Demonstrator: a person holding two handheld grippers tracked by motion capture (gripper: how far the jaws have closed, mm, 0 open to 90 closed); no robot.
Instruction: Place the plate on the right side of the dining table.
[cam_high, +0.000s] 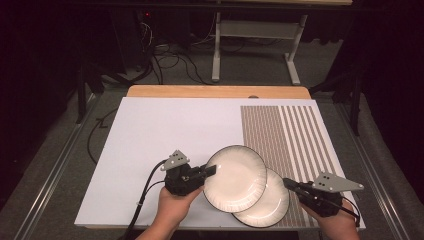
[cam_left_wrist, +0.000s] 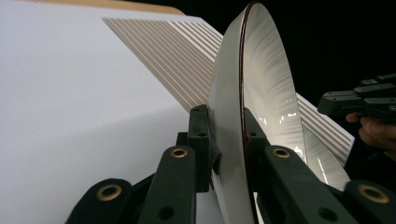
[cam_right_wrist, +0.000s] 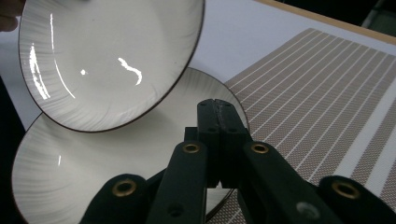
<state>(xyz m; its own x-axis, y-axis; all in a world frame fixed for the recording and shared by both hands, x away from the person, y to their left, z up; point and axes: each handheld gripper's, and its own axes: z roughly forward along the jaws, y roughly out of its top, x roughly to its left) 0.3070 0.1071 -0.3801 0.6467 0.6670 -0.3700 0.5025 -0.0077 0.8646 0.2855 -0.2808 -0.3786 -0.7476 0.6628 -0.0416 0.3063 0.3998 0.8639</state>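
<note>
Left tongs (cam_left_wrist: 227, 135) around white dark-rimmed plate (cam_left_wrist: 261, 88)

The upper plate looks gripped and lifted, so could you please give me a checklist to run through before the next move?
1. Left tool clamped on upper plate rim: ok.
2. Upper plate lifted clear of the lower plate: ok, a gap shows in the right gripper view.
3. Lower plate flat, partly on the striped placemat: ok.
4. Right tool shut and empty: ok.
5. Right tool off the lower plate's rim: cannot tell.
6. White sheet bare for set-down: ok.
</note>
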